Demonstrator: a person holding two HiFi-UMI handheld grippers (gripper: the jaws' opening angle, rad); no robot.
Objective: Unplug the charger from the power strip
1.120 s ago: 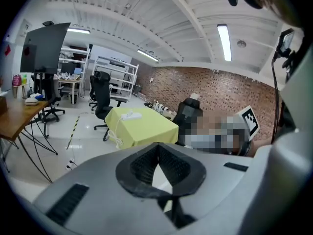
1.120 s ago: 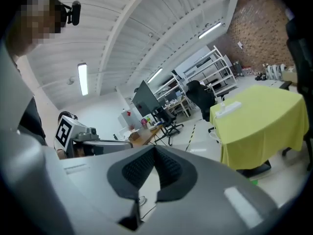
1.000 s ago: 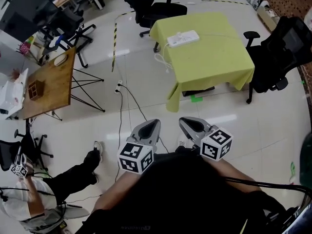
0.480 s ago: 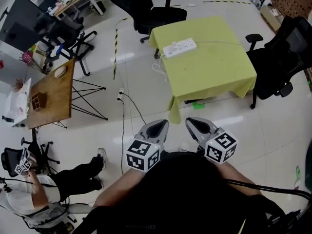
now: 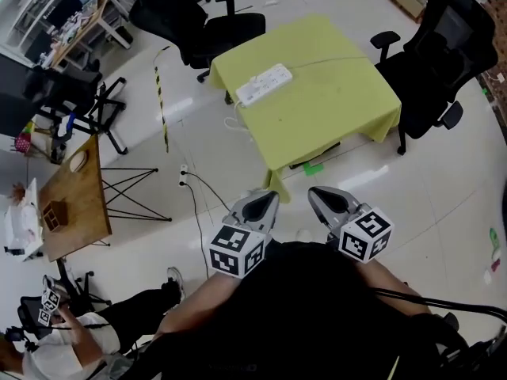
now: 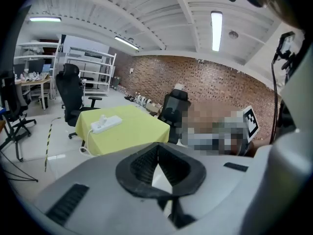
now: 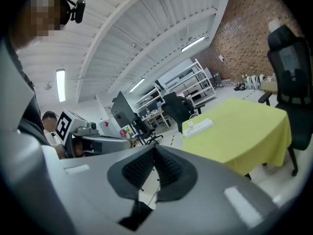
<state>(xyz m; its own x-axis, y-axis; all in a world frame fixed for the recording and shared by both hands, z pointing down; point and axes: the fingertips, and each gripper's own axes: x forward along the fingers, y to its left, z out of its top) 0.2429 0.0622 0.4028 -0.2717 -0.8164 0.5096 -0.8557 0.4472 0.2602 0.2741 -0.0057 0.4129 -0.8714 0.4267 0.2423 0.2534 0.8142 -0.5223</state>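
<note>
A white power strip (image 5: 264, 84) lies near the far left edge of a table under a yellow-green cloth (image 5: 333, 109). Its white cord hangs off that side. A small white charger (image 6: 102, 117) stands plugged into the strip; the strip (image 7: 198, 126) also shows in the right gripper view. My left gripper (image 5: 265, 200) and right gripper (image 5: 321, 196) hang side by side over the floor, well short of the table's near edge. The left gripper (image 6: 157, 148) and the right gripper (image 7: 154, 148) are both shut with nothing between their pads.
Black office chairs stand behind the table (image 5: 214, 30) and at its right (image 5: 444, 46). A wooden table (image 5: 71, 204) is at the left, and a seated person (image 5: 95, 339) at the lower left. A cable (image 5: 194, 204) runs across the white floor.
Both grippers have moved across the floor toward the yellow-green table, which now lies closer. They stay shut and empty. The wooden table has slid toward the left edge of the view.
</note>
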